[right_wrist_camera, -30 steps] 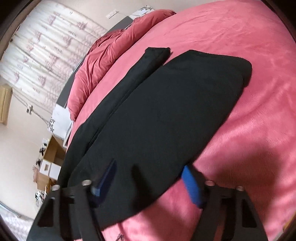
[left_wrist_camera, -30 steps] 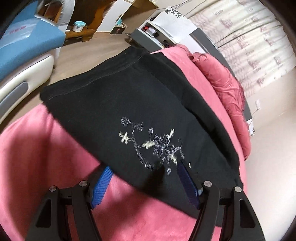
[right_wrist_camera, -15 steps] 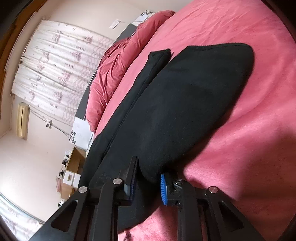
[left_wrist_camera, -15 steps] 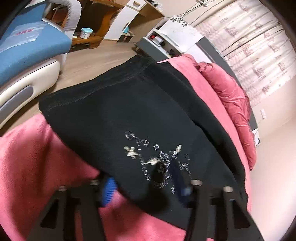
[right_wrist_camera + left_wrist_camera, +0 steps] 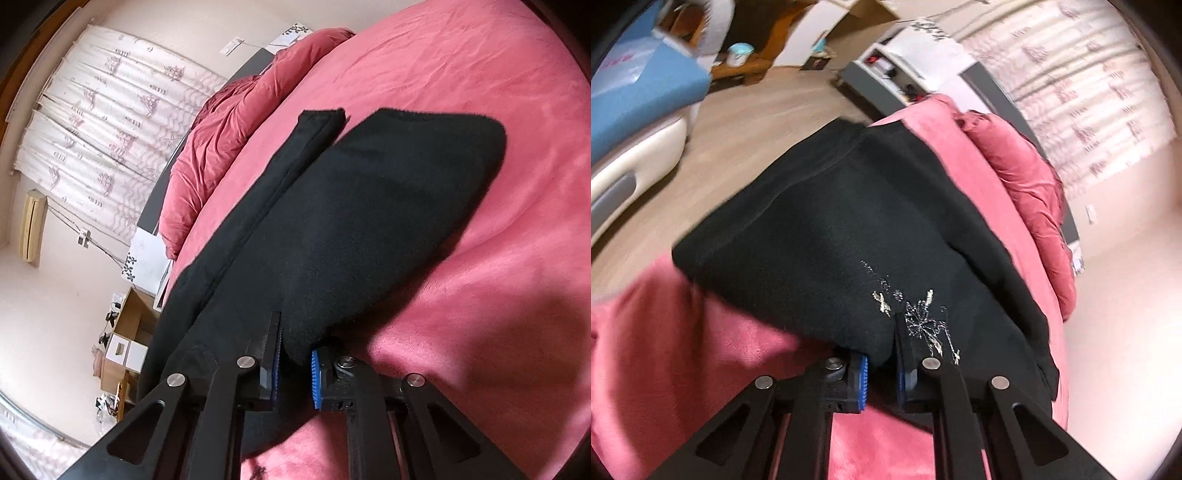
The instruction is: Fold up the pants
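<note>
Home bedroom, lived-in.
Pink-covered bed [image 5: 480, 92] filled most of both views; bunched red duvet [image 5: 221, 140] lay at its far side, patterned curtains [image 5: 110, 122] beyond that. Off the bed's end: wood floor [image 5: 757, 122], white nightstand [image 5: 923, 48], wooden desk [image 5: 768, 44]. Wall AC unit [image 5: 35, 225] sat beside the curtains.

Soft daylight thru curtains [image 5: 107, 122], rm evenly bright. Left view motion-blurred, esp. far floor [image 5: 746, 122]. Right view sharper; shadow on bedspread [image 5: 517, 314] at near right. Strong fisheye bend, dark vignette at edges. Pants [image 5: 369, 221] prob. underexposed, little detail.
</note>
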`<state>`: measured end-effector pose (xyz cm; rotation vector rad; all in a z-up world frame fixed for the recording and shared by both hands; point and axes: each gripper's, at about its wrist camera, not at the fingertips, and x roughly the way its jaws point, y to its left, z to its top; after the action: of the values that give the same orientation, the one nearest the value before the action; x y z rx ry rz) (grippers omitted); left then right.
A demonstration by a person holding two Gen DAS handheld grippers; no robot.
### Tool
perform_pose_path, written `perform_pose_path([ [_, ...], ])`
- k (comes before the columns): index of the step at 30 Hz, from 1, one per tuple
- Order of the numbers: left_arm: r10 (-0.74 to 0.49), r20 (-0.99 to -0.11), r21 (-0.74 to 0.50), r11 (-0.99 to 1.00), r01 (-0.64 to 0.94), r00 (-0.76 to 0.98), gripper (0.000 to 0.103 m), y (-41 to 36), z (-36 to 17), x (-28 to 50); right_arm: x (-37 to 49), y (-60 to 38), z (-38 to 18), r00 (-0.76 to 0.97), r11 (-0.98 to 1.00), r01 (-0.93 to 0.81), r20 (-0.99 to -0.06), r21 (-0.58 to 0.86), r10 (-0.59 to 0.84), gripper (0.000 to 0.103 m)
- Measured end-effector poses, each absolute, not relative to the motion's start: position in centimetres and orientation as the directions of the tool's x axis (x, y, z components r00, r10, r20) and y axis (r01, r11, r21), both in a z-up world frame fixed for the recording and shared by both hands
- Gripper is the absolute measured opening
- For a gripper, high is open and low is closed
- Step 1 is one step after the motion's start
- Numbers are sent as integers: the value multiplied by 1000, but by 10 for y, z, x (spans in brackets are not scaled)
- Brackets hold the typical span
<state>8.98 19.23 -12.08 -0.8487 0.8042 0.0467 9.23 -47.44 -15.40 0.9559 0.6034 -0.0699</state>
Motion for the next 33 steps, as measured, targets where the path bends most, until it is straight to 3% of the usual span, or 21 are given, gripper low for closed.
perform_pose_path([
  [7,-307,-618,-687,660,-306,724,10,194,-101,74,83,-481,-122,840,613,301,-508,730,193,8],
  [15,-293,-639,-649,701,-294,711,10,199,-97,43,56,-477,-104,837,645,287,-513,708,191,8],
  [25,-268,-694,-578,761,-295,668,10,186,-107,28,14,-485,-139,799,598,382,-577,704,169,8],
  [28,-221,-742,-505,805,-311,633,13,179,-116,33,11,-490,-153,779,558,426,-603,712,175,8],
  [31,-172,-789,-429,842,-328,589,19,172,-123,34,9,-492,-160,765,532,451,-618,717,184,13],
  [33,-164,-790,-424,843,-333,590,23,173,-120,25,5,-496,-163,760,509,475,-626,718,174,21],
])
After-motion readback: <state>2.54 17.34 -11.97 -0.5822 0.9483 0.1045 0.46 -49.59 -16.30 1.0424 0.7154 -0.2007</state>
